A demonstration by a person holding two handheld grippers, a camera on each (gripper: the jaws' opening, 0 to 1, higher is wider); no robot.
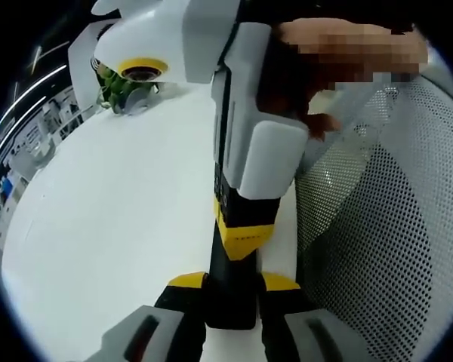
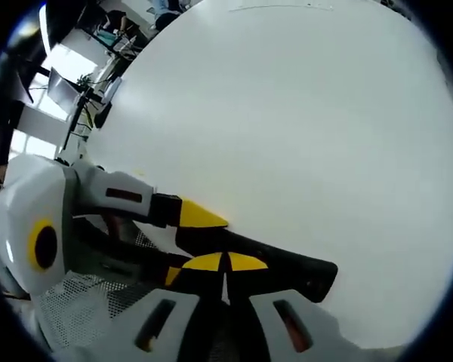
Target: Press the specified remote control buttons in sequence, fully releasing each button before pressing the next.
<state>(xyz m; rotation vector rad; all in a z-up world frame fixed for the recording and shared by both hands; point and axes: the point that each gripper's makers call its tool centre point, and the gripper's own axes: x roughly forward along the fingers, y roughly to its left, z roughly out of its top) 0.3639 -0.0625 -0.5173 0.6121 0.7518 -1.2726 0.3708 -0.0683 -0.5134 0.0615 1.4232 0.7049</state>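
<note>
left gripper (image 1: pixel 230 302) clamped on black remote (image 1: pixel 230 294) at 6 o'clock, right gripper (image 2: pixel 226 279) closed against remote (image 2: pixel 287 265), white table (image 2: pixel 287 113), mesh chair (image 1: pixel 385 226) at 3 o'clock

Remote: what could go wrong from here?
1. The left gripper clamps the black remote by one end only. A push from the right gripper's shut jaws could lever or slip it out.
2. No buttons are readable in either view, so a wrong press is possible.
3. The remote sits by the white table edge, next to the mesh panel. A drop could leave the workspace.
</note>
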